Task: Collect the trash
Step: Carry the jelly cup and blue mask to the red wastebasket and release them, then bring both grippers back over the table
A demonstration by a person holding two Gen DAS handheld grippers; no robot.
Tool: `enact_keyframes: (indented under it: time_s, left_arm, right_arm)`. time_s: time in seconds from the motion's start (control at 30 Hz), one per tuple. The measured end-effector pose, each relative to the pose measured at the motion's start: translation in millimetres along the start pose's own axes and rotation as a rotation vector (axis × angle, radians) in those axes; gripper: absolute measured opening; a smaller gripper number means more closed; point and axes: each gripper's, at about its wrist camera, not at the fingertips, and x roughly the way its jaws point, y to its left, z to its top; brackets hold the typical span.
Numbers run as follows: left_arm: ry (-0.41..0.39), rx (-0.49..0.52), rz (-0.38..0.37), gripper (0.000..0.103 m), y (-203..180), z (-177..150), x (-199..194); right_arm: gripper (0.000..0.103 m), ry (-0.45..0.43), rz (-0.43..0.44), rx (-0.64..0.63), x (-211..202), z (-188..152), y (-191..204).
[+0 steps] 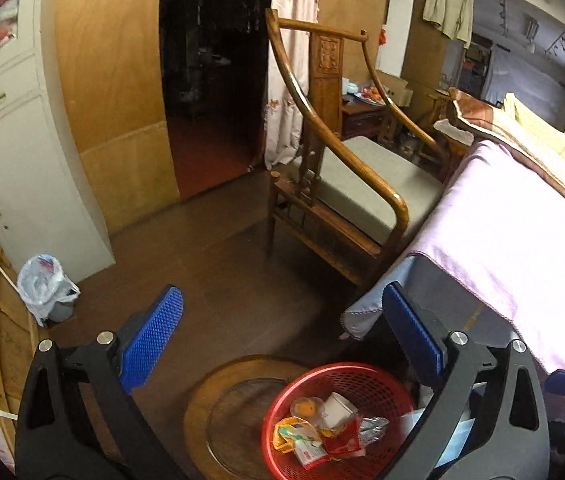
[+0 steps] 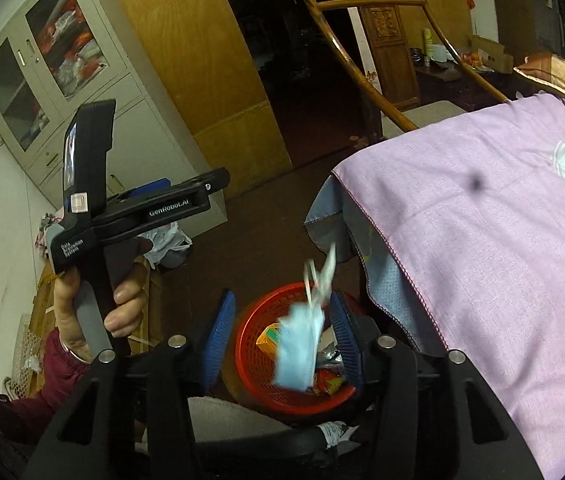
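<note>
A red mesh basket (image 1: 382, 388) sits on a round wooden stool and holds wrappers, a paper cup (image 1: 338, 408) and other trash; it also shows in the right wrist view (image 2: 254, 360). My left gripper (image 1: 282, 336) is open and empty, above and left of the basket. My right gripper (image 2: 282, 340) is open above the basket. A blurred light-blue face mask (image 2: 300, 352) with white ear loops is between its fingers, in the air over the basket. The left gripper body (image 2: 134, 212) and the hand holding it appear at the left of the right wrist view.
A bed with a pink cover (image 1: 522, 260) (image 2: 502, 240) stands to the right. A wooden armchair (image 1: 346, 184) stands behind the basket. A small bin with a white plastic bag (image 1: 46, 288) stands by the white cabinet (image 1: 14, 160). A dark doorway (image 1: 214, 80) is beyond.
</note>
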Motion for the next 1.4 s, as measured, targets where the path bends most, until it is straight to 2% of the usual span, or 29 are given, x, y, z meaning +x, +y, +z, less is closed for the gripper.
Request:
enact_keyframes:
  time_s: [0.1, 0.3, 0.4, 0.57, 0.7, 0.83, 1.03, 1.23, 1.4]
  left_arm:
    - [0.003, 0.008, 0.003, 0.096, -5, -1, 0]
    - [0.009, 0.052, -0.052, 0.096, -35, -6, -11]
    - [0.008, 0.109, -0.096, 0.096, -64, -11, -23]
    - [0.016, 0.189, -0.180, 0.096, -118, -18, -43]
    - [0.040, 0.256, -0.272, 0.096, -170, -22, -55]
    - [0.046, 0.369, -0.341, 0.096, -241, -29, -64]
    - [0.071, 0.534, -0.455, 0.096, -354, -39, -65]
    - [0.091, 0.660, -0.528, 0.096, -457, -54, -56]
    - [0.111, 0.720, -0.553, 0.096, -519, -61, -44]
  right_arm:
    - [0.050, -0.018, -0.032, 0.017, -8, -3, -9]
    - [0.055, -0.107, -0.121, 0.089, -52, -17, -48]
    - [0.058, -0.170, -0.176, 0.133, -81, -27, -69]
    - [0.070, -0.284, -0.259, 0.225, -135, -54, -101]
    - [0.079, -0.383, -0.348, 0.313, -187, -89, -136]
    - [0.085, -0.455, -0.448, 0.389, -230, -126, -174]
    - [0.086, -0.472, -0.624, 0.536, -278, -185, -248]
    - [0.086, -0.471, -0.689, 0.673, -304, -226, -308]
    - [0.086, -0.462, -0.694, 0.727, -311, -230, -346]
